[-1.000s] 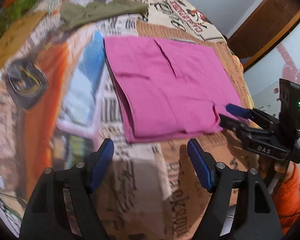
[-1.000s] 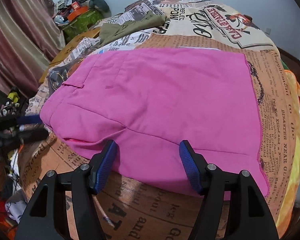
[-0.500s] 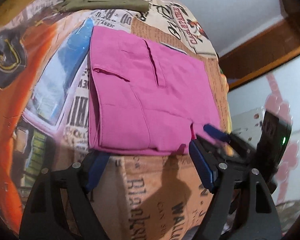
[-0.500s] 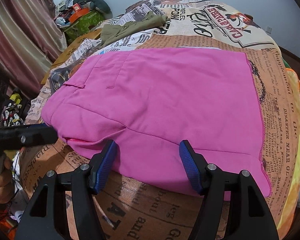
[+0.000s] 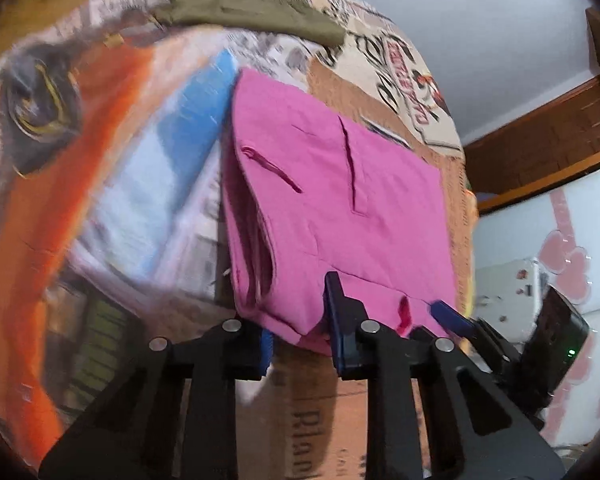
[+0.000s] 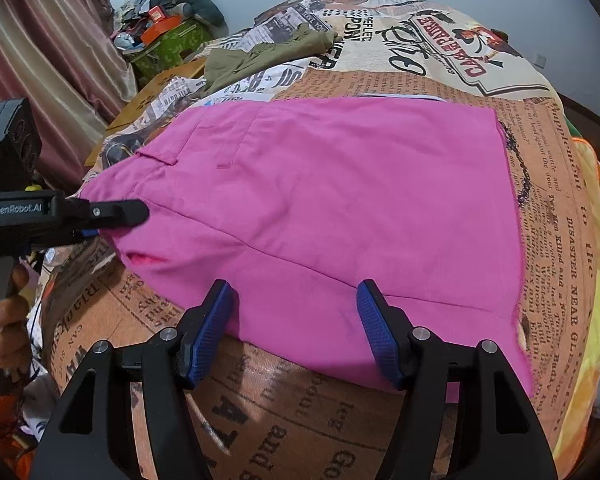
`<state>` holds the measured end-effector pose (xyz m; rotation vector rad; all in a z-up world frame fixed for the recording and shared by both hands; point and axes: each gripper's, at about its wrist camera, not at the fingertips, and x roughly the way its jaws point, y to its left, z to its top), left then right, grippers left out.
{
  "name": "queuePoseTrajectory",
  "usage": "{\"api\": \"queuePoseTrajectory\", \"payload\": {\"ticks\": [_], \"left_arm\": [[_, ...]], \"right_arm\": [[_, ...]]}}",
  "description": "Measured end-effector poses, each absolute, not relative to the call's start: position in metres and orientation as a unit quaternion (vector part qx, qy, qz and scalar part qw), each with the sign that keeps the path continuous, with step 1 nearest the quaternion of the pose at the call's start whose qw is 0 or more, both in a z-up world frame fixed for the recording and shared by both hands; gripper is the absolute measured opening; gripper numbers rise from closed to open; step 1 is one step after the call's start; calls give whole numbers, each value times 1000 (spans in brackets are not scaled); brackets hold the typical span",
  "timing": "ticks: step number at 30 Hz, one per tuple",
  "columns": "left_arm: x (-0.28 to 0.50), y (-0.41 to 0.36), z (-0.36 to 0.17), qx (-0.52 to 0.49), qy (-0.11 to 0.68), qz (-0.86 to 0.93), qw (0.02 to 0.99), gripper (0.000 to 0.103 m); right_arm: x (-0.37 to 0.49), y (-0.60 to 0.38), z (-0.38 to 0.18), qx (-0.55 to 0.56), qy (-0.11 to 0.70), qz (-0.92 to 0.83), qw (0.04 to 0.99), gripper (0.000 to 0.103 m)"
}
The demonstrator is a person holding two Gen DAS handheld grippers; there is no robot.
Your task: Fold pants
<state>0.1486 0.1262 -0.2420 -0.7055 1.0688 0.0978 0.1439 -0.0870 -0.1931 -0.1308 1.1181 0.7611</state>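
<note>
Your pink pants (image 6: 332,216) already lie as a flat, squarish stack of several layers on the newspaper-print blanket (image 6: 556,208), so the main folds look done. What seems left is one more fold, or simply tidying the near edge.

Your left gripper (image 5: 300,320) is at the pants' near left corner, one finger above the cloth and one below. Its fingers have drawn close around that corner, so I judge it clenched on the pants, though blur in its own view leaves a little doubt. In the right wrist view it enters from the left and its dark tip touches that same corner.

Your right gripper (image 6: 296,332) is spread wide at the pants' near edge, the blue pads (image 6: 210,332) resting against the cloth without pinching it.

Beyond the pants' far edge lies a crumpled olive garment (image 6: 260,60), apart from them on the same blanket. Farther back and to the left of the pants stands a green box with clutter (image 6: 168,36), and a striped curtain (image 6: 40,60) hangs left of that. To the right of the pants, seen from the left wrist, there is a brown wooden door frame (image 5: 540,152) against a pale wall.
</note>
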Motion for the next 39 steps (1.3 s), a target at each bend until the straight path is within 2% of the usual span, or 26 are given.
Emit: {"api": "queuePoseTrajectory", "payload": {"ticks": [6, 11, 19, 28, 36, 39], "left_arm": [[137, 149, -223, -262, 474, 104, 834, 23], [130, 152, -206, -166, 451, 169, 861, 23], [142, 112, -172, -45, 402, 163, 900, 23], [171, 61, -137, -26, 373, 65, 925, 23], [194, 18, -135, -28, 383, -14, 923, 20], [209, 8, -144, -67, 404, -76, 909, 12]], "right_arm": [[144, -103, -194, -48, 520, 345, 780, 61], [143, -120, -196, -34, 527, 331, 782, 61], [143, -144, -201, 10, 532, 306, 789, 61], [143, -145, -202, 15, 531, 304, 791, 61], [144, -147, -204, 22, 530, 307, 790, 61], [145, -148, -204, 23, 530, 309, 789, 62]]}}
